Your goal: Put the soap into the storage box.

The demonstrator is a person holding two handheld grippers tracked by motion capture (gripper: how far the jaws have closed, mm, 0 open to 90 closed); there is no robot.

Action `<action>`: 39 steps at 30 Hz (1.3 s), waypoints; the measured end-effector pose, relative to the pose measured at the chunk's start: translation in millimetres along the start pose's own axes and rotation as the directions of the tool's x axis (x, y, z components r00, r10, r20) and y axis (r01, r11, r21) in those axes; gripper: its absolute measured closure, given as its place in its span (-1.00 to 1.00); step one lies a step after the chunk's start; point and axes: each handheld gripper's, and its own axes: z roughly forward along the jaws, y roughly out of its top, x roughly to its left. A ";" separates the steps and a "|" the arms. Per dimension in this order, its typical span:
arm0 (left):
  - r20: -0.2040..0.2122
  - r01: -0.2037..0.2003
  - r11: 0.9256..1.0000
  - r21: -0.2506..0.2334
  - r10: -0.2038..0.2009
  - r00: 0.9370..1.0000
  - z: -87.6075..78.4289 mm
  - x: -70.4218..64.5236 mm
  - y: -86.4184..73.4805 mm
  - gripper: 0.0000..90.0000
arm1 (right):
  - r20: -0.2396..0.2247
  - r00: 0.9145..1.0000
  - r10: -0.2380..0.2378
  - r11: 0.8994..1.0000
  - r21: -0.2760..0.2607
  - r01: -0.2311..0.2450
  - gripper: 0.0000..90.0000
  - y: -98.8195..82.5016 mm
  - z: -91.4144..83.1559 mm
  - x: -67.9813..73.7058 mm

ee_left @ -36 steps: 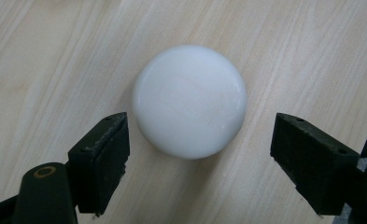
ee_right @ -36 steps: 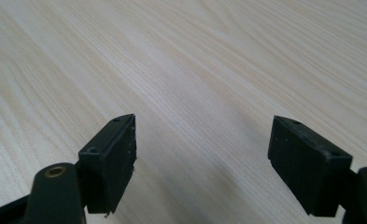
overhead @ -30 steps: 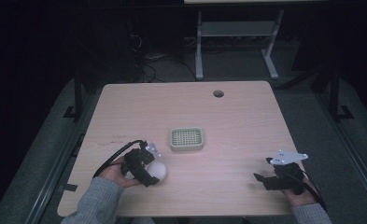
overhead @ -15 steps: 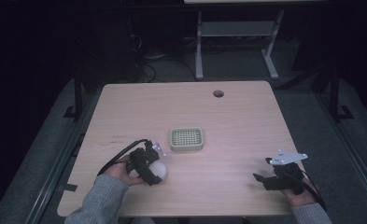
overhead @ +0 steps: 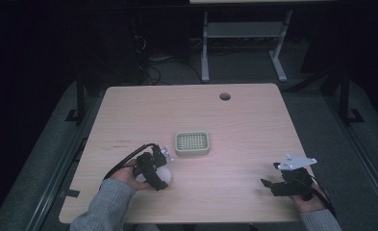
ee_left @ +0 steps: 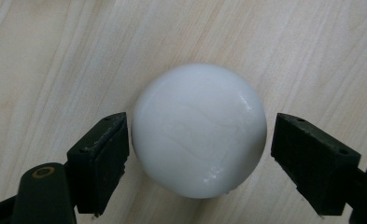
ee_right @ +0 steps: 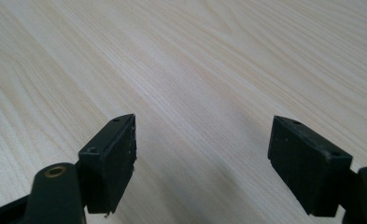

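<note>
We see a smooth, glossy white ball (ee_left: 200,130) on the pale wood-grain worktop (overhead: 244,120) between our left gripper's (ee_left: 200,154) parted fingers, not gripped; right gripper (ee_right: 204,154) wide open, empty.

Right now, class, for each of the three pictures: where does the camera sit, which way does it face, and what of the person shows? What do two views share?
High view: above the near edge, facing forward and down on the table; sleeves, both hands.
Left gripper view: on the left claw, facing down at the white ball.
Right gripper view: on the right claw, facing along bare tabletop.
Shared: the ball shows in the high and left gripper views.
</note>
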 end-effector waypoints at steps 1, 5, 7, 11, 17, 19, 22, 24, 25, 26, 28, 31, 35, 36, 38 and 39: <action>-0.005 -0.006 1.000 0.006 0.006 1.000 0.9 0.2 0.5 -0.58 | 0.000 1.000 -0.008 1.000 -0.004 0.008 -0.49 0.1 0.2 -0.4; -0.010 -0.007 1.000 0.023 0.007 1.000 4.4 0.7 2.2 -0.58 | -0.001 1.000 -0.002 1.000 -0.001 0.002 -0.49 0.2 0.3 0.1; -0.010 -0.006 1.000 0.027 0.006 1.000 5.8 1.6 3.0 -0.58 | -0.001 1.000 -0.002 1.000 0.000 0.002 -0.49 0.1 0.3 0.1; -0.008 -0.002 0.999 0.034 0.002 1.000 8.0 2.5 5.0 -0.58 | -0.002 1.000 -0.002 1.000 -0.002 0.002 -0.49 0.1 0.1 0.0; -0.003 -0.003 0.999 0.042 0.003 1.000 10.5 1.9 6.4 -0.57 | -0.002 1.000 0.000 1.000 -0.004 0.000 -0.49 0.1 0.2 0.2; -0.002 -0.006 0.999 0.048 0.006 1.000 11.5 1.9 6.9 -0.56 | -0.004 1.000 0.002 1.000 -0.004 -0.002 -0.49 0.2 0.3 0.3; -0.002 -0.006 0.998 0.058 0.006 1.000 13.7 1.7 7.5 -0.55 | -0.003 1.000 0.001 1.000 -0.004 -0.001 -0.49 0.3 0.4 0.4; 0.002 -0.005 0.998 0.063 0.005 1.000 14.6 1.8 7.6 -0.53 | -0.004 1.000 0.001 1.000 -0.003 -0.001 -0.49 0.3 0.5 0.4; 0.005 -0.004 0.998 0.063 0.004 1.000 14.8 2.0 7.7 -0.53 | -0.004 1.000 0.001 1.000 -0.003 -0.001 -0.49 0.3 0.5 0.4; 0.007 -0.003 0.998 0.063 0.003 1.000 14.9 2.1 7.7 -0.51 | -0.005 1.000 0.001 1.000 -0.003 -0.001 -0.49 0.2 0.5 0.4; 0.011 -0.001 0.998 0.065 0.000 1.000 15.3 2.6 7.7 -0.50 | -0.006 1.000 -0.005 1.000 0.000 0.005 -0.49 0.1 0.7 0.1; 0.010 -0.003 0.998 0.068 0.002 1.000 15.4 2.8 8.0 -0.50 | -0.006 1.000 0.000 1.000 -0.004 0.000 -0.49 0.3 0.5 0.3; 0.016 0.004 0.998 0.068 -0.005 1.000 15.5 3.3 7.9 -0.49 | -0.006 1.000 0.001 1.000 -0.002 -0.001 -0.49 0.2 0.5 0.4; 0.018 0.001 0.998 0.068 -0.002 1.000 15.4 4.1 7.7 -0.49 | -0.006 1.000 0.001 1.000 -0.003 -0.001 -0.49 0.1 0.5 0.4; 0.025 0.004 0.998 0.068 -0.006 1.000 15.3 5.1 7.5 -0.49 | -0.005 1.000 -0.001 1.000 -0.004 0.001 -0.49 0.1 0.3 0.0; 0.026 0.007 0.998 0.068 -0.008 1.000 15.4 5.0 7.6 -0.49 | -0.005 1.000 -0.001 1.000 -0.004 0.001 -0.49 0.1 0.3 0.0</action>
